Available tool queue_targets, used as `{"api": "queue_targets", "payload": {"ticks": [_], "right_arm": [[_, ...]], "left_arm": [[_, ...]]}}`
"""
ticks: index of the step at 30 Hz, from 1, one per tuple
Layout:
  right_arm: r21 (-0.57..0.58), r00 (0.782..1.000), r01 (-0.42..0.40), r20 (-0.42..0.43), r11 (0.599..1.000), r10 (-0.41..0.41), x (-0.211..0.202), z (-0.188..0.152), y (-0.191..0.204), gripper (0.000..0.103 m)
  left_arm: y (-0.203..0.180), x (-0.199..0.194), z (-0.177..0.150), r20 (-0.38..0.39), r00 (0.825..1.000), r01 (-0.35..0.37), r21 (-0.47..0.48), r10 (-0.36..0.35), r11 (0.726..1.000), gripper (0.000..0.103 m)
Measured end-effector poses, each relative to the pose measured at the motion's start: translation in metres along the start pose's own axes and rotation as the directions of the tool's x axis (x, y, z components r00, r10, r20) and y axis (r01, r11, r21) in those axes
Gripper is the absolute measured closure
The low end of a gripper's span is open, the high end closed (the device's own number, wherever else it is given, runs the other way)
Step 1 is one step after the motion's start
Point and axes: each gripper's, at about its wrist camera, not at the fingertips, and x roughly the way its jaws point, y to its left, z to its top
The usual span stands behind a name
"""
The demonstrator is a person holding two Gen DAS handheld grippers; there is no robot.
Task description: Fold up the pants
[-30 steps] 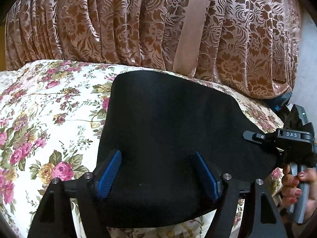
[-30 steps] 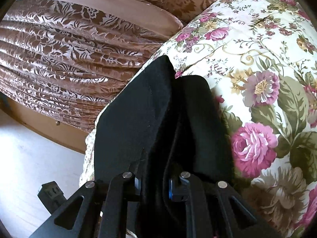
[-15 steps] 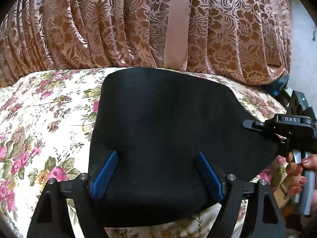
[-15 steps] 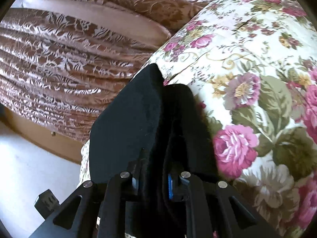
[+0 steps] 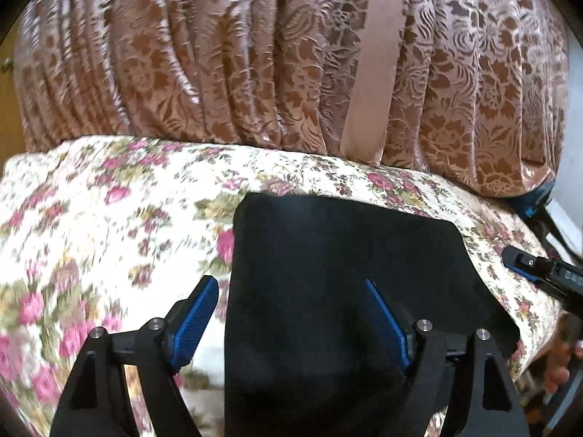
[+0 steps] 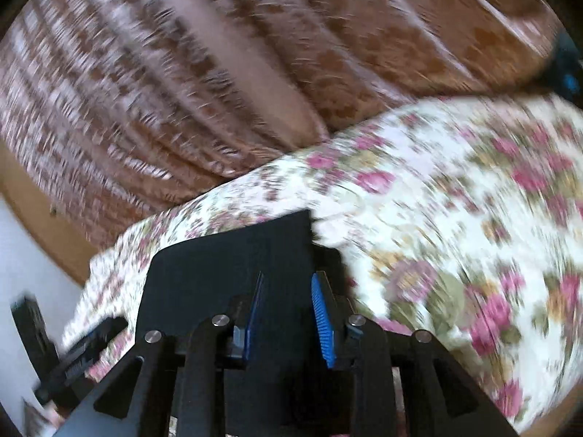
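The black pants (image 5: 339,266) lie folded flat on the floral bedspread (image 5: 109,196). My left gripper (image 5: 291,313) is open just above their near edge, blue pads (image 5: 195,309) wide apart, holding nothing. My right gripper (image 6: 288,302) is open too, blue pads (image 6: 322,313) apart over the pants (image 6: 226,266), and the cloth lies free below them. The right gripper (image 5: 535,273) also shows at the right edge of the left wrist view, off the fabric. The right wrist view is motion-blurred.
A brown patterned curtain (image 5: 255,65) hangs behind the bed, with a plain tie band (image 5: 375,69). The bed's edge drops to a pale floor (image 6: 22,262) at the left of the right wrist view. The left gripper's handle (image 6: 73,360) shows low left there.
My right gripper has let go of the pants and opened. The pants now lie as a smaller folded shape on the bed. Both grippers have drawn back and shifted, and the views swung.
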Motion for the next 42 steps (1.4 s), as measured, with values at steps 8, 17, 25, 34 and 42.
{"api": "queue_targets", "payload": {"ticks": [8, 17, 25, 34, 42], "right_arm": [[-0.236, 0.991, 0.033, -0.115, 0.971, -0.062, 0.060, 0.020, 0.076, 0.075], [-0.271, 0.965, 0.170, -0.151, 0.947, -0.217, 0.110, 0.023, 0.058, 0.075], [-0.227, 0.972, 0.158, -0.134, 0.961, -0.192, 0.124, 0.011, 0.030, 0.078], [-0.238, 0.969, 0.192, -0.109, 0.952, -0.223, 0.143, 0.008, 0.026, 0.079], [-0.203, 0.984, 0.149, -0.068, 0.968, -0.165, 0.127, 0.004, 0.023, 0.078]], "left_arm": [[-0.022, 0.050, 0.032, -0.125, 0.990, -0.051, 0.104, 0.064, 0.993, 0.025], [-0.026, 0.092, 0.028, -0.174, 0.979, -0.089, 0.121, 0.109, 0.989, 0.024], [-0.013, 0.122, 0.023, -0.232, 0.969, -0.078, 0.037, 0.085, 0.996, 0.007], [-0.002, 0.132, 0.015, -0.217, 0.975, -0.059, -0.014, 0.055, 0.998, 0.000], [0.001, 0.115, 0.010, -0.201, 0.978, -0.057, -0.044, 0.047, 0.997, 0.000]]}}
